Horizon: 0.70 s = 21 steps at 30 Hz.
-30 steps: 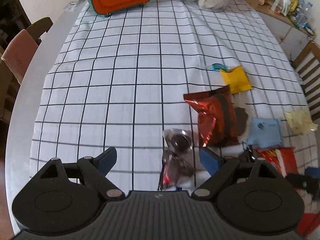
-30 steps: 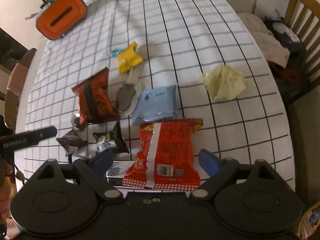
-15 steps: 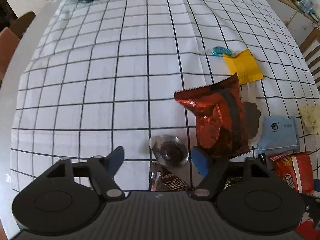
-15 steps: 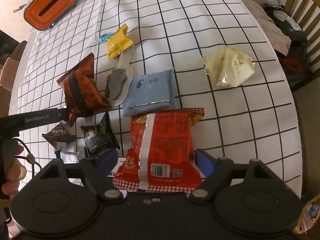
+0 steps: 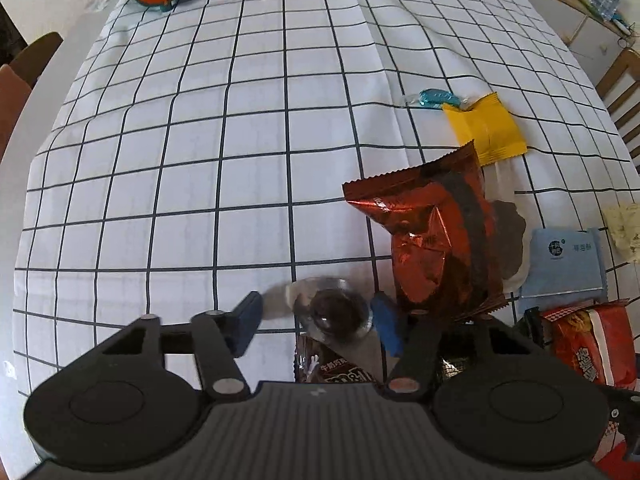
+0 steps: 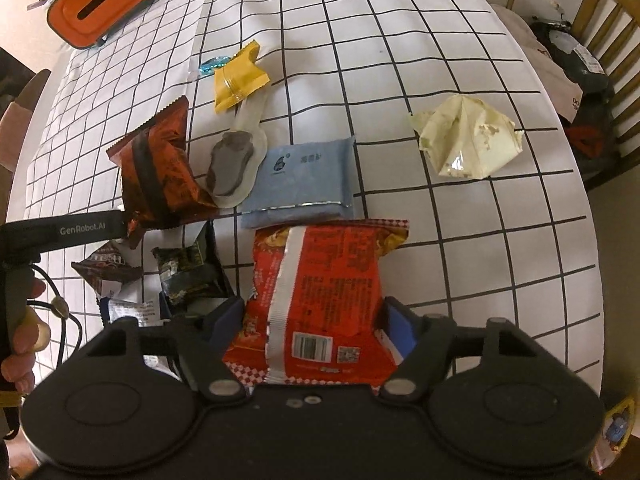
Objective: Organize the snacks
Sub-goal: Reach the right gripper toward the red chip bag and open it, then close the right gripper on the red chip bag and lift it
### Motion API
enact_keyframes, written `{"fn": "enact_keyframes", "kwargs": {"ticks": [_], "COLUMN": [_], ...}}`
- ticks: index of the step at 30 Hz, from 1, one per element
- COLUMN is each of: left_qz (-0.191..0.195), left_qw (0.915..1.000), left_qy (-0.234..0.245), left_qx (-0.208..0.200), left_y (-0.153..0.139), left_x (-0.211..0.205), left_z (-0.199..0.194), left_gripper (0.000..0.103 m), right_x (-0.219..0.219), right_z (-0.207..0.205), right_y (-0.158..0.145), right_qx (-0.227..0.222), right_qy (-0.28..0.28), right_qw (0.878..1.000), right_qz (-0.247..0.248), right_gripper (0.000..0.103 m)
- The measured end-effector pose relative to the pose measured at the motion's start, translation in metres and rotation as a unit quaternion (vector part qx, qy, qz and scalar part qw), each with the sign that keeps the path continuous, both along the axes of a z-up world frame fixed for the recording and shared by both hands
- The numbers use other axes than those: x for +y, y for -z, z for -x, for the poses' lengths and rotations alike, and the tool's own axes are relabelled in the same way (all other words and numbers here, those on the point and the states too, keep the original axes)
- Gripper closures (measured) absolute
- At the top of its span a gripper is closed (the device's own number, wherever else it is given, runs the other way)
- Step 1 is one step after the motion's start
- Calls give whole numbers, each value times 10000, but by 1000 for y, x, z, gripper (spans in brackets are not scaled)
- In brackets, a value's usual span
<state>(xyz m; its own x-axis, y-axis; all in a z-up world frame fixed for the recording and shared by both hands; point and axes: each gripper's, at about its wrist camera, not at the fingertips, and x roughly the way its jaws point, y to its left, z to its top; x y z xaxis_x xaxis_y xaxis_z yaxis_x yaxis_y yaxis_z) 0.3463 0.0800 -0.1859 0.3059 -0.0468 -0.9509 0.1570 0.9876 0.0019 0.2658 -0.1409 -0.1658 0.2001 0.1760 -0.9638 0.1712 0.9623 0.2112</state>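
Note:
In the left wrist view my left gripper (image 5: 316, 322) points down at the checked tablecloth (image 5: 224, 168). A round dark candy in a clear wrapper (image 5: 336, 312) lies between its blue pads. The jaws are closing; the right pad is at the candy's edge and a gap remains at the left pad. Seen from the right wrist camera, my right gripper (image 6: 312, 320) straddles a red snack bag (image 6: 320, 264). Its jaws are closing too, with the pads right at the bag's sides and no squeeze visible.
Around them lie a dark red foil bag (image 5: 432, 248), a yellow packet (image 5: 484, 128), a blue packet (image 6: 304, 180), a brown chocolate packet (image 6: 108, 264) and a crumpled pale pack (image 6: 468, 140). An orange box (image 6: 100, 4) stands at the far edge. Wooden chairs (image 6: 608, 12) flank the table.
My left gripper came down over the wrapped candy and its jaws narrowed around it. The right jaws narrowed onto the red bag's sides while that hand stayed nearly in place.

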Motion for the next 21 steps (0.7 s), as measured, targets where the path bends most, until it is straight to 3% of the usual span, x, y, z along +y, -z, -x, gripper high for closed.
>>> {"fn": "enact_keyframes", "kwargs": {"ticks": [1, 4, 13, 17, 21], "left_qz": [6, 31, 159, 172, 160], "left_qw": [10000, 9999, 9997, 9996, 9994], "left_qy": [24, 58, -115, -224, -307], "left_qx": [-35, -101, -107, -75, -63], "left_y": [-1, -2, -4, -4, -7], "left_x": [0, 0, 6, 11, 16], "left_z": [1, 3, 4, 5, 7], "left_gripper": [55, 60, 63, 63, 63], "right_x": [0, 0, -2, -3, -3], "right_z": [0, 1, 4, 7, 9], "right_y": [0, -1, -7, -11, -11], "right_qx": [-11, -45, -174, -239, -250], "right_qy": [-5, -37, -52, -48, -74], "right_qw": [10000, 10000, 9998, 9996, 9996], "right_qz": [3, 15, -58, -104, -108], "right_gripper": [31, 33, 40, 50, 51]}}
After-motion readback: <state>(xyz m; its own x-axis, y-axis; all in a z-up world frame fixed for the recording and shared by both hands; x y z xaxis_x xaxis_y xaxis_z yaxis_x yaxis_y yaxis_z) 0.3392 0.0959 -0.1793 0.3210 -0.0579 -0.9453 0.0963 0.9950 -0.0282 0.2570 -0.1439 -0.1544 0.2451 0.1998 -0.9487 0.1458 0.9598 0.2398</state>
